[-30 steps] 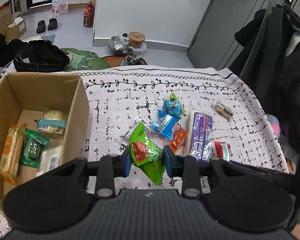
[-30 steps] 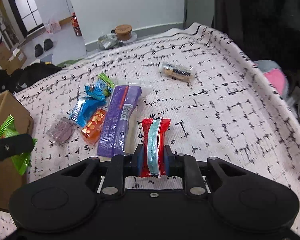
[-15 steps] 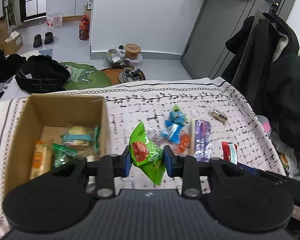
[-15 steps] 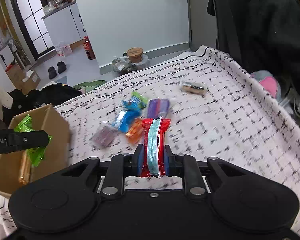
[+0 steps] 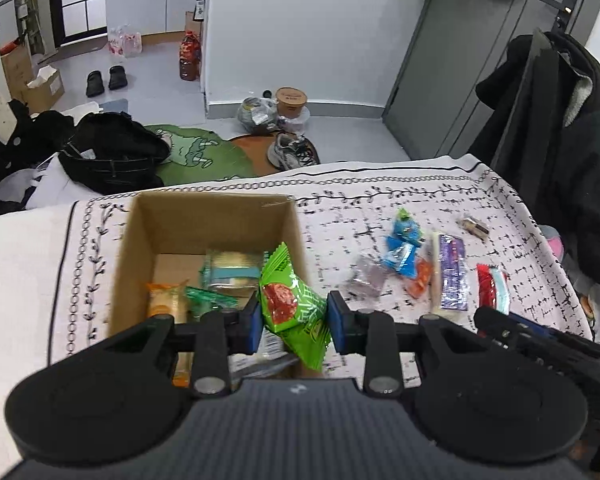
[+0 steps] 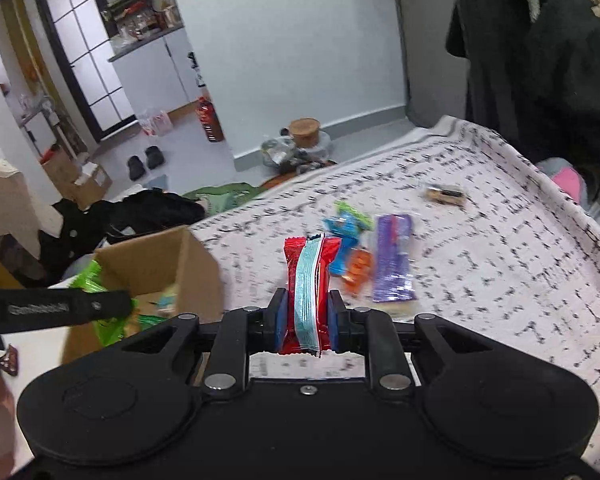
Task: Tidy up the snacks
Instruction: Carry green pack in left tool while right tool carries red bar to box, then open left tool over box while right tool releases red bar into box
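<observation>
The left gripper (image 5: pixel 293 317) has its jaws pressed on a green snack packet (image 5: pixel 294 309), which hangs between the blue pads over the near right corner of the open cardboard box (image 5: pixel 168 220); other wrapped snacks lie inside. The right gripper (image 6: pixel 305 319) clamps a red packet with a pale blue stripe (image 6: pixel 307 296) upright, above the patterned white cloth (image 6: pixel 500 280). Nearby on the cloth lie a purple bar (image 6: pixel 394 262), blue and orange packets. Beyond are a grey floor, white wall and dark coats

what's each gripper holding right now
Left gripper: shut on the green snack packet, above the cardboard box.
Right gripper: shut on the red snack bar.
</observation>
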A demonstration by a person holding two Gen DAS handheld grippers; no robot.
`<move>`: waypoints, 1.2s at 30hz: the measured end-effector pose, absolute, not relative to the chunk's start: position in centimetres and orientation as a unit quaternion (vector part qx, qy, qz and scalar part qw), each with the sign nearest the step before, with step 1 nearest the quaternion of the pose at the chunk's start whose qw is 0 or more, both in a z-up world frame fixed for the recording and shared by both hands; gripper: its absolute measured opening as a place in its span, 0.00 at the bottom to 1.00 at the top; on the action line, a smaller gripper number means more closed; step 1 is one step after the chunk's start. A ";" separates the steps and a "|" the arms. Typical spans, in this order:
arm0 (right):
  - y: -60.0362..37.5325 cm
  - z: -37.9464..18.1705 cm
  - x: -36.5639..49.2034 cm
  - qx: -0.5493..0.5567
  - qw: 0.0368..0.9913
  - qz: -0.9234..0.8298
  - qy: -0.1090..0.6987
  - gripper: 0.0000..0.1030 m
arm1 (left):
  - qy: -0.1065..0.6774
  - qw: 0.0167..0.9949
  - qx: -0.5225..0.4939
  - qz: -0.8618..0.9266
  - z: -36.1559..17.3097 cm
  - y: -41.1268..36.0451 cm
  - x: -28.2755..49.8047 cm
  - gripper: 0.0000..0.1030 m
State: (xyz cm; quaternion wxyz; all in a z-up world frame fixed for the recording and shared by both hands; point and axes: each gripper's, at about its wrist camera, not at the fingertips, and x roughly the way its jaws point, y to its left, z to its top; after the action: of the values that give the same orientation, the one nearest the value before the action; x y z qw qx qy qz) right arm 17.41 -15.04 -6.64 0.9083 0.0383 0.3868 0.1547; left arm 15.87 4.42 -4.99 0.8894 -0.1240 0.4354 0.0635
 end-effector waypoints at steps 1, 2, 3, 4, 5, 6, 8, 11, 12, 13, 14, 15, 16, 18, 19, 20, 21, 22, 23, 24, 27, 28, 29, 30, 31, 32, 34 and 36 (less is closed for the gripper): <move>-14.6 -6.5 17.3 0.037 0.908 0.159 0.387 0.20 | 0.438 0.888 -0.125 0.065 -5.0 4.9 15.7 0.31; -14.1 -6.4 17.1 0.035 0.907 0.163 0.386 0.20 | 0.441 0.886 -0.126 0.068 -5.1 5.3 15.7 0.31; -13.6 -6.3 17.0 0.033 0.906 0.166 0.387 0.20 | 0.443 0.885 -0.127 0.071 -5.1 5.7 15.5 0.31; -13.2 -6.2 16.9 0.032 0.906 0.169 0.388 0.20 | 0.445 0.883 -0.127 0.074 -5.1 6.0 15.5 0.31; -12.7 -6.1 16.8 0.030 0.904 0.173 0.389 0.20 | 0.447 0.882 -0.127 0.077 -5.0 6.3 15.3 0.31; -12.2 -6.1 16.6 0.029 0.904 0.177 0.389 0.20 | 0.449 0.881 -0.126 0.078 -4.9 6.6 15.2 0.31; -11.2 -6.0 16.4 0.026 0.901 0.186 0.391 0.20 | 0.454 0.879 -0.124 0.077 -4.7 7.1 15.0 0.31; -9.8 -5.8 16.0 0.021 0.898 0.198 0.392 0.20 | 0.463 0.874 -0.123 0.077 -4.8 7.8 14.7 0.32; -9.4 -5.8 15.9 0.021 0.897 0.201 0.392 0.20 | 0.467 0.872 -0.124 0.079 -4.9 8.0 14.6 0.32; -8.8 -5.7 15.8 0.020 0.897 0.205 0.391 0.20 | 0.470 0.870 -0.126 0.084 -5.0 8.3 14.5 0.32; -8.5 -5.6 15.7 0.020 0.897 0.207 0.391 0.20 | 0.470 0.868 -0.129 0.090 -5.1 8.7 14.4 0.32; -8.1 -5.5 15.7 0.020 0.896 0.210 0.390 0.20 | 0.473 0.865 -0.133 0.096 -5.2 9.0 14.3 0.34; -7.7 -5.5 15.6 0.020 0.895 0.213 0.391 0.20 | 0.476 0.863 -0.139 0.099 -5.2 9.4 14.2 0.34; -7.2 -5.5 15.6 0.024 0.894 0.216 0.393 0.20 | 0.474 0.861 -0.150 0.102 -5.1 10.1 14.0 0.37; -7.0 -5.5 15.6 0.028 0.892 0.217 0.396 0.20 | 0.473 0.861 -0.152 0.106 -5.0 10.3 13.9 0.40; -6.9 -5.5 15.7 0.033 0.890 0.218 0.399 0.20 | 0.472 0.862 -0.152 0.108 -4.8 10.4 13.8 0.42; -6.8 -5.5 15.8 0.037 0.888 0.219 0.403 0.20 | 0.469 0.863 -0.150 0.109 -4.7 10.5 13.8 0.45; -6.6 -5.5 15.8 0.040 0.887 0.220 0.405 0.20 | 0.467 0.865 -0.148 0.109 -4.5 10.5 13.8 0.48; -6.5 -5.5 15.9 0.044 0.885 0.221 0.407 0.20 | 0.464 0.867 -0.147 0.108 -4.4 10.5 13.7 0.50; -6.4 -5.6 15.9 0.047 0.884 0.222 0.409 0.20 | 0.461 0.869 -0.146 0.107 -4.3 10.6 13.6 0.53; -6.3 -5.7 16.1 0.062 0.878 0.229 0.416 0.26 | 0.456 0.871 -0.146 0.111 -4.3 10.7 13.6 0.60; -6.2 -5.7 16.1 0.063 0.877 0.228 0.417 0.30 | 0.455 0.871 -0.146 0.113 -4.3 10.8 13.6 0.60; -6.4 -5.8 16.1 0.063 0.878 0.225 0.419 0.38 | 0.455 0.870 -0.147 0.117 -4.4 11.0 13.6 0.61; -6.6 -5.9 16.2 0.064 0.879 0.221 0.418 0.41 | 0.455 0.870 -0.147 0.121 -4.4 11.2 13.5 0.62; -6.8 -6.0 16.2 0.063 0.880 0.217 0.418 0.41 | 0.454 0.870 -0.148 0.123 -4.5 11.4 13.6 0.66; -7.0 -6.0 16.2 0.062 0.880 0.213 0.420 0.41 | 0.453 0.870 -0.148 0.125 -4.6 11.5 13.5 0.67; -7.6 -6.1 16.4 0.058 0.881 0.204 0.424 0.41 | 0.449 0.873 -0.148 0.123 -4.6 11.6 13.4 0.72; -8.3 -6.1 16.5 0.057 0.883 0.191 0.425 0.43 | 0.449 0.873 -0.145 0.122 -4.8 11.6 13.4 0.74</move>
State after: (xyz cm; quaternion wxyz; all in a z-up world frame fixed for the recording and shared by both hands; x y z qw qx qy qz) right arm 16.53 -8.32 -6.12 0.8830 0.0568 0.4249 0.1910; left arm 13.44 11.58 -4.77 0.8732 -0.1449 0.4490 0.1222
